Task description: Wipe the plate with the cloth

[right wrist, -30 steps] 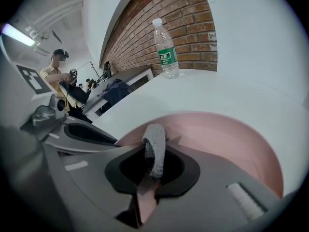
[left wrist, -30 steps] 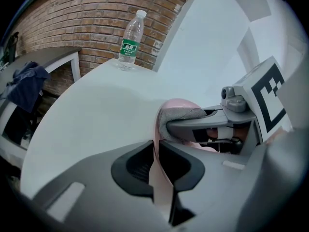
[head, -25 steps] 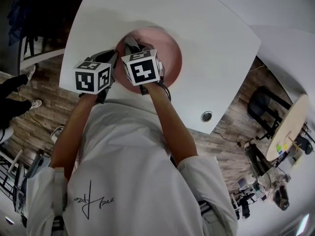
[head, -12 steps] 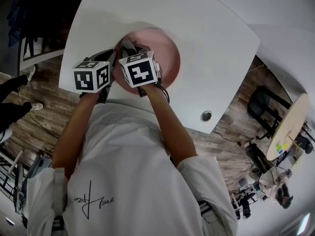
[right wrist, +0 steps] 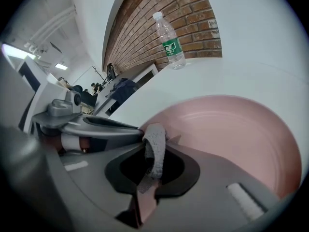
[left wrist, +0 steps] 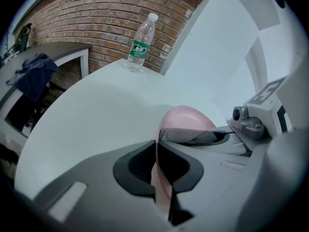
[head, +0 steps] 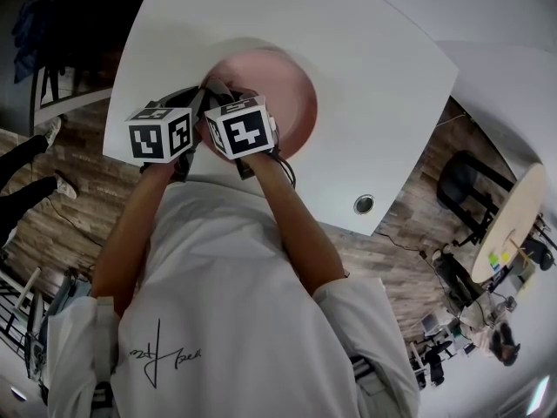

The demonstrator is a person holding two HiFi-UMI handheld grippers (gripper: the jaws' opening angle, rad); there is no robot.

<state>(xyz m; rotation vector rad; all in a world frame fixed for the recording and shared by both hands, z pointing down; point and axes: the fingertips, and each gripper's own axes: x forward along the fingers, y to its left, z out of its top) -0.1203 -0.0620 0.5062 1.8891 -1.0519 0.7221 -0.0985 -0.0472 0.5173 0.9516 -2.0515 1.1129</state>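
A pink plate (head: 283,94) lies on the white round table (head: 383,68). My left gripper (left wrist: 158,151) is shut on the plate's near-left rim, and the plate (left wrist: 188,120) shows almost edge-on between its jaws. My right gripper (right wrist: 152,158) is shut on a folded grey cloth (right wrist: 155,146) that rests against the plate (right wrist: 236,134) just inside that same rim. In the left gripper view, the cloth (left wrist: 190,137) lies close to the right of the left jaws. In the head view both marker cubes sit side by side over the plate's left edge and hide the jaws.
A water bottle (left wrist: 141,40) with a green label stands at the table's far side, also seen as the bottle (right wrist: 170,40) from the right. The table's near edge has a cable hole (head: 364,204). A dark garment (left wrist: 34,74) lies on a grey bench beyond.
My right gripper has slid the cloth leftward across the plate, ending close beside the left gripper. The left gripper has kept its hold on the rim.
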